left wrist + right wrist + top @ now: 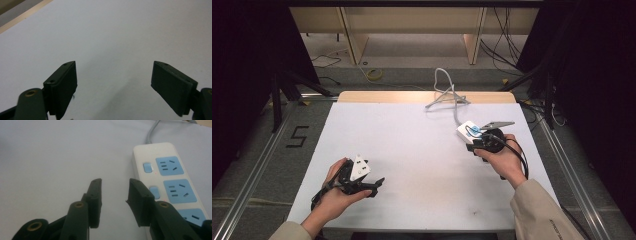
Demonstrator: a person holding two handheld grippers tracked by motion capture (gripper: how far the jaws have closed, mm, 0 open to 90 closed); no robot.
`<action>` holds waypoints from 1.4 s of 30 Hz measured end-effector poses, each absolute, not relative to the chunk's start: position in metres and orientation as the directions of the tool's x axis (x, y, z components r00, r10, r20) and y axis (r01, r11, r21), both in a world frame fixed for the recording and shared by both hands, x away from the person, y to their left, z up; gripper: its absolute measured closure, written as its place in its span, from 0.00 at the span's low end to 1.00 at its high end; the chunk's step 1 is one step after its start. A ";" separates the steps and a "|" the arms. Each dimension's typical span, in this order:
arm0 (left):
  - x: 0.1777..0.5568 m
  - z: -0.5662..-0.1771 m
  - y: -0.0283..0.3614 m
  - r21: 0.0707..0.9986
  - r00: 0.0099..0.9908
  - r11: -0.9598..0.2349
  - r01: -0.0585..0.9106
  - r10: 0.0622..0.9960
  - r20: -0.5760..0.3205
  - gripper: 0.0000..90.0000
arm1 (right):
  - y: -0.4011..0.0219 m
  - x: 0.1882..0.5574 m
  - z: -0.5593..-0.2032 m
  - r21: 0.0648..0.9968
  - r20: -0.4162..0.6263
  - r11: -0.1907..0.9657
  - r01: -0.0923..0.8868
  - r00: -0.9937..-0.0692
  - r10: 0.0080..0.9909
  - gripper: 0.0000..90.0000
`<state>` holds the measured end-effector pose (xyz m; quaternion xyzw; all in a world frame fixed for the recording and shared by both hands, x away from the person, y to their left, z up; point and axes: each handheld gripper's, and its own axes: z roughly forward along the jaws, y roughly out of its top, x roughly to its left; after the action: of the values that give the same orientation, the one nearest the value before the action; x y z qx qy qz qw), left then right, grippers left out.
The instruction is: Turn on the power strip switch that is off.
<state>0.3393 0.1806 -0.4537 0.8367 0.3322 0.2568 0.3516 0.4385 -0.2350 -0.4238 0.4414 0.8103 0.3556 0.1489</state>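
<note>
A white power strip (140, 157) with blue sockets and blue switches lies on the white table (412, 145) at the right. Its grey cable (447, 92) runs off toward the far edge in a loose tangle. My right gripper (115, 182) is open with nothing between its jaws. It hovers just left of the strip's long edge, with the right jaw in front of a switch. In the high view the right gripper (475, 142) sits at the near end of the power strip (467, 129). My left gripper (113, 67) stands wide open over bare table, and the left gripper (377, 184) is near the front left.
The table's wooden far edge (422, 96) lies behind the cable. Dark curtains and metal rails (257, 160) flank the table on both sides. Loose cables lie on the floor beyond it. A taped figure 5 (298, 136) marks the floor at the left.
</note>
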 end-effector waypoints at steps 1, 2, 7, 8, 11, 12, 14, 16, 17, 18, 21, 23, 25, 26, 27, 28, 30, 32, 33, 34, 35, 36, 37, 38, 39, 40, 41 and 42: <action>0.339 -0.454 0.181 0.760 0.646 -0.530 0.375 0.738 0.195 0.23 | -0.236 0.436 -0.424 0.712 0.075 0.356 0.605 -0.570 0.818 0.70; 0.339 -0.454 0.181 0.761 0.646 -0.529 0.375 0.738 0.195 0.23 | -0.236 0.433 -0.425 0.713 0.078 0.355 0.604 -0.571 0.817 0.69; 0.339 -0.454 0.181 0.760 0.645 -0.530 0.376 0.739 0.195 0.23 | -0.236 0.420 -0.425 0.725 0.078 0.359 0.588 -0.587 0.806 0.67; 0.339 -0.454 0.181 0.760 0.646 -0.530 0.376 0.738 0.195 0.23 | -0.236 0.417 -0.425 0.726 0.078 0.359 0.587 -0.589 0.805 0.66; 0.339 -0.454 0.181 0.760 0.645 -0.530 0.376 0.739 0.195 0.23 | -0.237 0.410 -0.425 0.731 0.080 0.358 0.581 -0.594 0.801 0.65; 0.339 -0.454 0.181 0.760 0.645 -0.529 0.376 0.739 0.195 0.23 | -0.237 0.408 -0.426 0.733 0.080 0.358 0.579 -0.595 0.799 0.64; 0.339 -0.454 0.181 0.759 0.645 -0.531 0.377 0.738 0.196 0.23 | -0.238 0.403 -0.427 0.737 0.083 0.356 0.574 -0.600 0.796 0.63; 0.339 -0.454 0.181 0.758 0.646 -0.532 0.377 0.738 0.197 0.23 | -0.239 0.399 -0.427 0.744 0.082 0.355 0.566 -0.605 0.792 0.62; 0.339 -0.454 0.181 0.755 0.648 -0.537 0.376 0.735 0.199 0.23 | -0.240 0.397 -0.427 0.749 0.083 0.353 0.561 -0.607 0.790 0.61; 0.339 -0.454 0.181 0.758 0.646 -0.532 0.377 0.738 0.196 0.23 | -0.240 0.395 -0.427 0.752 0.081 0.353 0.556 -0.610 0.788 0.60; 0.339 -0.454 0.181 0.754 0.649 -0.537 0.378 0.734 0.199 0.23 | -0.243 0.389 -0.427 0.762 0.078 0.351 0.545 -0.615 0.785 0.58; 0.339 -0.454 0.181 0.758 0.647 -0.532 0.378 0.737 0.195 0.23 | -0.244 0.386 -0.428 0.766 0.074 0.354 0.537 -0.621 0.780 0.56; 0.339 -0.454 0.181 0.754 0.649 -0.538 0.377 0.734 0.199 0.23 | -0.245 0.382 -0.429 0.768 0.066 0.363 0.528 -0.629 0.775 0.53; 0.339 -0.454 0.181 0.754 0.650 -0.537 0.377 0.734 0.198 0.23 | -0.245 0.379 -0.429 0.769 0.071 0.360 0.528 -0.630 0.773 0.52; 0.339 -0.454 0.181 0.754 0.650 -0.538 0.377 0.734 0.198 0.23 | -0.246 0.378 -0.429 0.770 0.074 0.360 0.527 -0.634 0.769 0.51; 0.339 -0.454 0.181 0.754 0.650 -0.537 0.379 0.734 0.197 0.23 | -0.246 0.376 -0.430 0.774 0.076 0.357 0.522 -0.637 0.767 0.50; 0.339 -0.454 0.181 0.755 0.650 -0.537 0.378 0.734 0.196 0.23 | -0.248 0.373 -0.431 0.779 0.078 0.355 0.517 -0.642 0.763 0.47; 0.339 -0.454 0.181 0.754 0.650 -0.538 0.377 0.734 0.198 0.23 | -0.250 0.369 -0.432 0.780 0.081 0.354 0.516 -0.644 0.761 0.45; 0.339 -0.454 0.181 0.754 0.650 -0.537 0.378 0.734 0.197 0.23 | -0.251 0.368 -0.433 0.782 0.085 0.350 0.516 -0.644 0.760 0.44; 0.339 -0.454 0.181 0.754 0.650 -0.537 0.378 0.734 0.197 0.23 | -0.253 0.366 -0.434 0.782 0.087 0.349 0.516 -0.646 0.759 0.44; 0.339 -0.454 0.181 0.754 0.650 -0.537 0.378 0.734 0.197 0.23 | -0.254 0.364 -0.434 0.784 0.090 0.347 0.515 -0.647 0.757 0.43; 0.339 -0.454 0.181 0.754 0.650 -0.537 0.378 0.734 0.197 0.23 | -0.255 0.363 -0.435 0.786 0.094 0.343 0.514 -0.648 0.756 0.42; 0.339 -0.454 0.181 0.754 0.650 -0.538 0.378 0.734 0.197 0.23 | -0.256 0.361 -0.435 0.787 0.097 0.340 0.514 -0.648 0.755 0.42; 0.339 -0.454 0.181 0.754 0.650 -0.538 0.378 0.734 0.197 0.23 | -0.258 0.360 -0.435 0.788 0.100 0.338 0.514 -0.649 0.754 0.41; 0.339 -0.454 0.182 0.753 0.650 -0.538 0.378 0.733 0.198 0.23 | -0.259 0.359 -0.436 0.787 0.101 0.340 0.514 -0.652 0.751 0.41; 0.339 -0.454 0.182 0.753 0.651 -0.539 0.377 0.733 0.198 0.23 | -0.261 0.357 -0.437 0.789 0.098 0.342 0.510 -0.654 0.750 0.41; 0.339 -0.454 0.182 0.753 0.652 -0.540 0.377 0.732 0.198 0.23 | -0.263 0.356 -0.438 0.792 0.093 0.343 0.506 -0.654 0.751 0.40; 0.339 -0.454 0.182 0.754 0.652 -0.538 0.376 0.732 0.198 0.23 | -0.264 0.355 -0.439 0.794 0.093 0.342 0.503 -0.656 0.749 0.39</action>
<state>0.3386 0.1816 -0.4542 0.8391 0.3303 0.2552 0.3490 0.3550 -0.2644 -0.4386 0.3883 0.8060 0.4223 0.1457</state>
